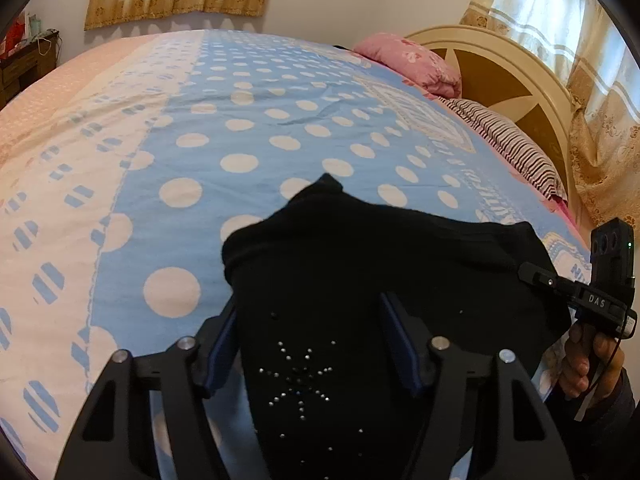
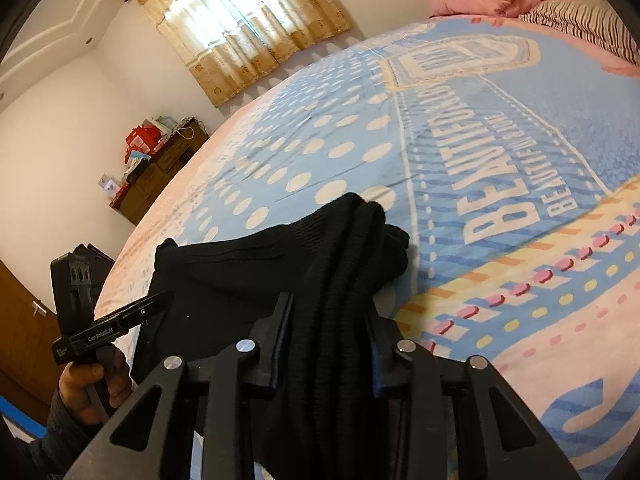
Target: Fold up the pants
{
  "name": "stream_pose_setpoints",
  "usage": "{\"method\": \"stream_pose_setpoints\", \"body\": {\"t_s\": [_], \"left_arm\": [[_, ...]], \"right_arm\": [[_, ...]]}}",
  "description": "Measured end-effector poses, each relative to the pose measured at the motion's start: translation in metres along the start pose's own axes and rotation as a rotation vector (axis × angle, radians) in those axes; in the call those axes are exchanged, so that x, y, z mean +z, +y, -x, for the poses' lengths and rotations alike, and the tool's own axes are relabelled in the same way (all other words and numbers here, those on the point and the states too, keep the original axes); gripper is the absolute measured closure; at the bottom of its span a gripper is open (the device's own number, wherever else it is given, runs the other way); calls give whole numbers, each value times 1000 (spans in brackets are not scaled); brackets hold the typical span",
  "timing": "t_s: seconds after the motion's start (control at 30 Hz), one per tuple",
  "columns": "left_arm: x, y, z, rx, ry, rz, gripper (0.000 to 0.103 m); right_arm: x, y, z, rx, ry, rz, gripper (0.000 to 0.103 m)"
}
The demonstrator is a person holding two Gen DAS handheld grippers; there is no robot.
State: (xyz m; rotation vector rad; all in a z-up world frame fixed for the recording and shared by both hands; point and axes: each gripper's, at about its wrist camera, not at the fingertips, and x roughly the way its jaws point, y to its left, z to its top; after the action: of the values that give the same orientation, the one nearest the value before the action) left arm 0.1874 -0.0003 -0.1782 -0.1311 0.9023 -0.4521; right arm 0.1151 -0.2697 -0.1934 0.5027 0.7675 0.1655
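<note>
The black pants (image 1: 360, 264) lie bunched on the blue polka-dot bedspread, with a rhinestone star pattern (image 1: 304, 376) near the camera. My left gripper (image 1: 310, 320) has its fingers wide apart on either side of the fabric. In the right wrist view the pants (image 2: 280, 264) show ribbed folds running between my right gripper (image 2: 328, 320), whose fingers also stand apart around the cloth. The right gripper's body shows at the right of the left wrist view (image 1: 600, 300); the left gripper's body shows at the left of the right wrist view (image 2: 100, 324).
The bedspread (image 1: 248, 128) covers a large bed. A pink pillow (image 1: 412, 60), a striped pillow (image 1: 508, 144) and a cream headboard (image 1: 508, 64) are at the far right. A wooden dresser (image 2: 156, 168) with clutter stands by the wall. Curtained windows are behind.
</note>
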Motion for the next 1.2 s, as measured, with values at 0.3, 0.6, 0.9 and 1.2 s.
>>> {"method": "stream_pose_setpoints", "body": {"t_s": [0.3, 0.6, 0.9, 1.2], "left_arm": [[-2, 11, 15, -65, -27, 44, 87], [3, 21, 47, -108, -106, 79, 91], [12, 48, 93, 26, -217, 84, 91], [14, 81, 118, 191, -268, 110, 91]], "right_arm": [[5, 17, 19, 40, -41, 36, 73], [31, 44, 17, 96, -24, 85, 74], [61, 102, -30, 161, 34, 208, 75], [82, 162, -89, 233, 79, 273, 75]]}}
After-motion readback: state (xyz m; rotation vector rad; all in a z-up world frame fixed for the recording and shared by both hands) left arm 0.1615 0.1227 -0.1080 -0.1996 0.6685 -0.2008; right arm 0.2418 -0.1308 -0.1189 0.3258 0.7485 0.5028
